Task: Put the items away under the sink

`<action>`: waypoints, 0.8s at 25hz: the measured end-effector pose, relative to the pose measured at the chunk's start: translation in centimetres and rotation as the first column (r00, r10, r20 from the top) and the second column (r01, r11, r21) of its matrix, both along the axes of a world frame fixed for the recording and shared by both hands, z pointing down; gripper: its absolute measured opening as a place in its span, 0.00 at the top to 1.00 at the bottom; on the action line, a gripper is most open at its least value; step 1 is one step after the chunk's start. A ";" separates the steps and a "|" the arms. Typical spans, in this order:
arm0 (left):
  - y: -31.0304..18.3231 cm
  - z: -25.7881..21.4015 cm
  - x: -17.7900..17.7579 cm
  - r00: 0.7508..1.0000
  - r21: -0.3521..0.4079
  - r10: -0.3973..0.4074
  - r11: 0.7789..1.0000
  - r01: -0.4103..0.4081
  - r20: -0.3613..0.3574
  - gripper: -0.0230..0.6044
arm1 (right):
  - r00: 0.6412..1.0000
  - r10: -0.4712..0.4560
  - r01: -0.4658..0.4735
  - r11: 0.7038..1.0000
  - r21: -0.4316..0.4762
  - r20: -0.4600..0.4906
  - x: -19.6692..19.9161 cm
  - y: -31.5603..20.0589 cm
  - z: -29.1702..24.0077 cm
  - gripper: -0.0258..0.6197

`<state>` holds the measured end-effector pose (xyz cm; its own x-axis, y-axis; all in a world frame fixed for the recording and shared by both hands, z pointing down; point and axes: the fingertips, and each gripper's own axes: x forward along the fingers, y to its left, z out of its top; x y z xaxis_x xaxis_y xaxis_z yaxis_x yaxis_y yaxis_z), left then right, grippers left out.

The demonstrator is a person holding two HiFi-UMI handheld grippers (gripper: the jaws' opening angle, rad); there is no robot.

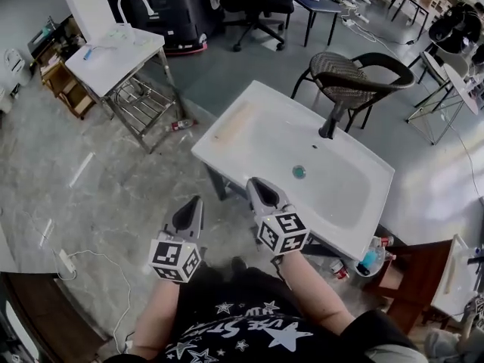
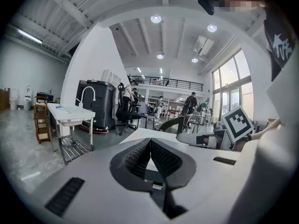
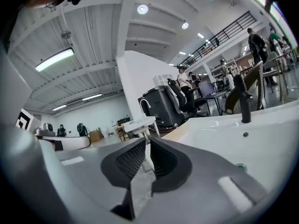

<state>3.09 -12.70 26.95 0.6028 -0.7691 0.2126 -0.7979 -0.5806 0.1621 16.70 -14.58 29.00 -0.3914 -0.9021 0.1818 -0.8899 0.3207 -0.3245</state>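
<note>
Left gripper and right gripper are pointing forward side by side. Each one is showing its jaws pressed together with nothing between them. The white sink is lying just ahead and to the right of the right gripper. Its long axis is running from far left to near right, and its near edge is almost touching that gripper. The black faucet is standing at its far side. Under the sink's right end, right of the right gripper and lower, a blue bottle is sitting among small items; which way it points is too small to tell. Open grey floor is spreading ahead of the left gripper. The dark shirt is showing white stars and letters, only partly readable.
</note>
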 end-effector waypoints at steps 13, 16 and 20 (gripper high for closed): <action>-14.2 5.7 1.6 0.949 -0.098 0.313 0.946 -0.309 0.030 0.95 | 0.996 0.082 -0.088 0.964 -0.249 -0.037 -3.5 -9.7 5.3 0.77; -19.4 6.2 2.0 0.897 -0.095 0.433 0.900 -0.425 0.094 0.95 | 0.990 0.126 -0.141 0.948 -0.284 -0.071 -3.9 -13.7 4.9 0.81; -21.9 7.6 1.0 0.819 -0.109 0.558 0.830 -0.547 0.138 0.95 | 0.974 0.197 -0.224 0.920 -0.321 -0.115 -4.2 -17.8 5.1 0.78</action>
<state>4.13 -34.65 34.53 0.8768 -0.2992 0.3763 -0.3641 -0.9244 0.1133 12.45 -32.40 34.13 -0.1714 -0.8458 0.5052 -0.9521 0.0105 -0.3055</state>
